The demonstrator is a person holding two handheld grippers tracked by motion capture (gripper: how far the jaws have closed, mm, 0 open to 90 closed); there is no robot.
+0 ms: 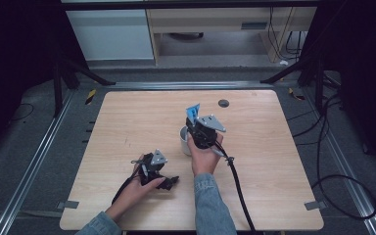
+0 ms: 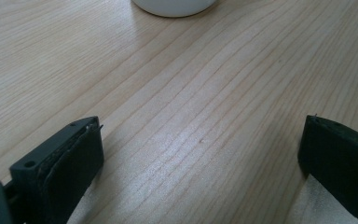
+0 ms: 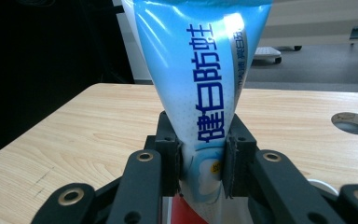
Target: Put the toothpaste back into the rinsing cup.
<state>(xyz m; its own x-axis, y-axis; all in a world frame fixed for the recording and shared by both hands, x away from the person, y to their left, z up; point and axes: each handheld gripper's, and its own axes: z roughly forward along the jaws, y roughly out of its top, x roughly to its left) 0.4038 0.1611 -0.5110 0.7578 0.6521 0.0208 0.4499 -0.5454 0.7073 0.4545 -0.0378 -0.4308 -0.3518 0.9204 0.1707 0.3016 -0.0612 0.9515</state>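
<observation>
The person's right hand is holding the right tongs (image 1: 194,117) up over the middle of the tabletop (image 1: 127,127), and they are clamping a blue toothpaste tube (image 3: 200,79). In the right gripper view the two black jaws are pressing on the tube's narrower lower part from either side, with its broad, flat crimped end fanning out above them and dark blue printed characters running along its length. A red part of the tube is showing below the grip. From the high view the tube's blue end is sticking out beyond the tongs, right above a white cup (image 1: 185,141) that is standing on the wood just beside the right hand.

The left tongs (image 1: 170,182) are resting low near the front of the tabletop, well apart from the cup. In the left gripper view their jaws are standing wide, with bare wood grain between them and the cup's white base (image 2: 173,6) showing at the top edge.
</observation>
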